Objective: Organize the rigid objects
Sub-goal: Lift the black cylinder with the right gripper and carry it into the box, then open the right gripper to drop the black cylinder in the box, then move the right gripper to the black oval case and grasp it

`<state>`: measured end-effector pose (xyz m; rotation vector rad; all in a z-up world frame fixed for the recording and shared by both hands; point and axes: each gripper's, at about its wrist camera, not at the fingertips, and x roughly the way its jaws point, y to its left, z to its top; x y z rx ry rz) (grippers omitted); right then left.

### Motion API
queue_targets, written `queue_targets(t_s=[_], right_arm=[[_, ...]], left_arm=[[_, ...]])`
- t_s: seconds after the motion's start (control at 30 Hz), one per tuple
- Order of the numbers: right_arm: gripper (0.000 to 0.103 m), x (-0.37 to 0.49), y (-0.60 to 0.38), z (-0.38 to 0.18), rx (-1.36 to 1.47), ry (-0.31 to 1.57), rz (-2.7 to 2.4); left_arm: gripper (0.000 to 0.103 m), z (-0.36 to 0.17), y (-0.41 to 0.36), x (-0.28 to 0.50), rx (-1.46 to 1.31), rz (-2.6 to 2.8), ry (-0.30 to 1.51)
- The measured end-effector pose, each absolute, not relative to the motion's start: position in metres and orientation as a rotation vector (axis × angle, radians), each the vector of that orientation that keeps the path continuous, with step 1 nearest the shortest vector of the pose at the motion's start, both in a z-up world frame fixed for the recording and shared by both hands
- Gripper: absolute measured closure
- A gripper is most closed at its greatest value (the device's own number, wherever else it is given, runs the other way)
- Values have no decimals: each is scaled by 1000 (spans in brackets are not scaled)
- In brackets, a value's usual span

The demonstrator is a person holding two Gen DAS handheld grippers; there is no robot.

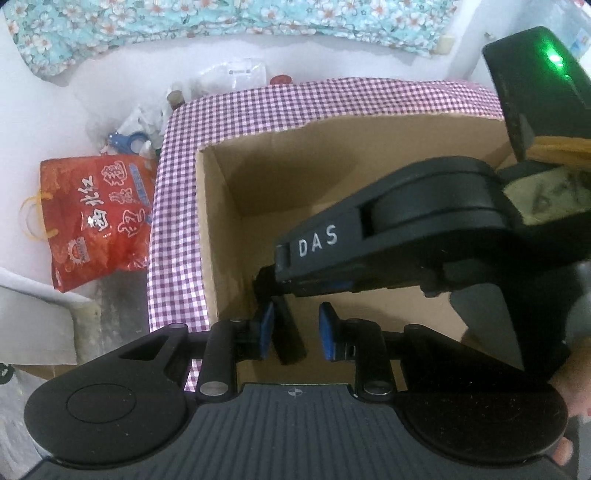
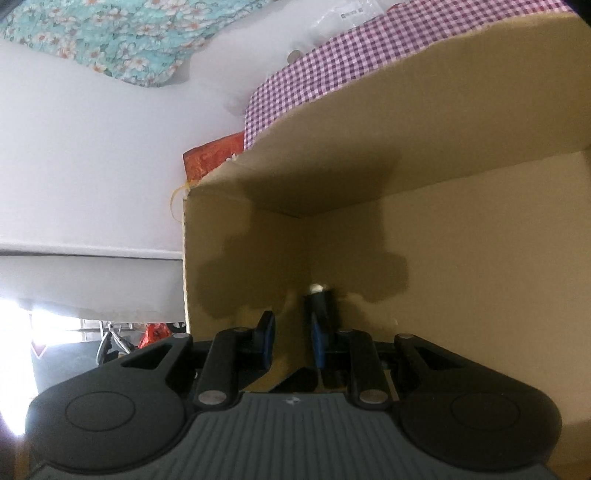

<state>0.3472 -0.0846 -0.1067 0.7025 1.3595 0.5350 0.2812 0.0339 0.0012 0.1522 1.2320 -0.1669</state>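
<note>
An open cardboard box (image 1: 236, 192) wrapped in purple check paper fills both views, with both grippers lowered into it. In the left wrist view a slim black bar (image 1: 290, 332) stands between the blue pads of my left gripper (image 1: 297, 326). It leans on the left pad (image 1: 266, 328), and a gap shows to the right pad (image 1: 328, 328). My right gripper (image 1: 271, 275), marked DAS, reaches in from the right, its tip just above the bar. In the right wrist view the black bar (image 2: 320, 301), silver-tipped, rests by the right pad of my right gripper (image 2: 293, 332). Bare cardboard shows between those pads.
A red foil bag (image 1: 98, 218) with a yellow cord lies left of the box on a white surface. Blue-handled scissors (image 1: 129, 142), plastic wrappers and small jars lie behind it. Floral turquoise cloth (image 1: 221, 14) runs along the back. A hand (image 1: 570, 398) holds a gripper at lower right.
</note>
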Motion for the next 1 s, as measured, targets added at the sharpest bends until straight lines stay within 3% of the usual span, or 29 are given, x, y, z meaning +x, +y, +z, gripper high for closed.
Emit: queue_targets(t_s=[0.23,0.4,0.73,1.0], right_arm=[[79,339,-98,-93,734,1346,495],[79,309,-124,-55,751,1292,534],[79,178,-217,41,743,1015,607],[79,80,-259,25,676,1005,491]], left_arm=[[75,23,32,266,141,-167,1184],[75,48,31,237,131,-183,1116],[72,73,11,137,98,-283,991],[71,42,-14,82,86,-365,1040]])
